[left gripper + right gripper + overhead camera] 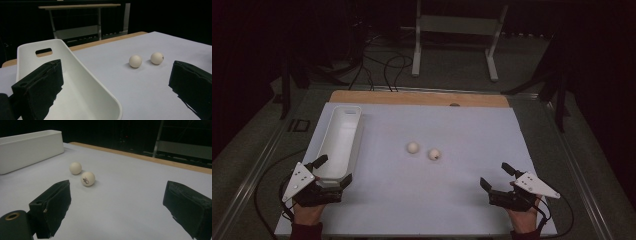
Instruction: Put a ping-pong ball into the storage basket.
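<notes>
Two white balls lie side by side mid-table: a plain ball [412,147] [135,61] [75,168] and a ball with a small printed mark [434,154] [157,58] [88,178]. A long white bin [339,141] [82,82] [27,147] stands empty at the left. My left gripper [333,171] [116,87] is open at the near left, its jaws straddling the bin's near end. My right gripper [496,176] [117,205] is open at the near right, facing the balls from a distance, with nothing between its jaws.
A pale sheet [452,200] covers the table, with a wooden strip [412,98] along the far edge. Beyond the table stand a white frame [457,30] and cables [382,65] on the floor. Dark surroundings lie on both sides.
</notes>
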Tool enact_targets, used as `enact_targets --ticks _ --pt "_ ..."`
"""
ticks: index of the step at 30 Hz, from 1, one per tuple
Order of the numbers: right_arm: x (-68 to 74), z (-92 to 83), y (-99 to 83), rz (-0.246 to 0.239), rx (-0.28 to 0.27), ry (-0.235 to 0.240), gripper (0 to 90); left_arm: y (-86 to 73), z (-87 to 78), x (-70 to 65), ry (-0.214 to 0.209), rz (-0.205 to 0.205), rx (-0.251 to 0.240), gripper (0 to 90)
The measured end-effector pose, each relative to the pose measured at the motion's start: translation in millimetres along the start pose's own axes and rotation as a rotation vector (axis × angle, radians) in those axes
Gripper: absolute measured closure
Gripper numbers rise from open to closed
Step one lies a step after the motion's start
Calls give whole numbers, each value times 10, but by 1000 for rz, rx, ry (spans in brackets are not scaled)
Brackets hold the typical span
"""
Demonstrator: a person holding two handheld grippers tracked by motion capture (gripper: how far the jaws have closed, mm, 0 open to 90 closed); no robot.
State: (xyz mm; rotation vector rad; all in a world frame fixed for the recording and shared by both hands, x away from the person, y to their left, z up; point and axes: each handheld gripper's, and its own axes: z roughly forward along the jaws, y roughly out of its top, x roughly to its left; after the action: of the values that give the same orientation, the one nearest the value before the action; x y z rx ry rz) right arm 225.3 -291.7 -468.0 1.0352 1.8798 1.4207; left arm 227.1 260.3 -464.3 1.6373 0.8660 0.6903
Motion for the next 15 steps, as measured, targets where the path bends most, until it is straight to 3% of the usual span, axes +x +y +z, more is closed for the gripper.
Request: enact_targets --ticks 15 --pt "36 48 44 1 28 16 74 -9 8 -36 -2 7 1 0"
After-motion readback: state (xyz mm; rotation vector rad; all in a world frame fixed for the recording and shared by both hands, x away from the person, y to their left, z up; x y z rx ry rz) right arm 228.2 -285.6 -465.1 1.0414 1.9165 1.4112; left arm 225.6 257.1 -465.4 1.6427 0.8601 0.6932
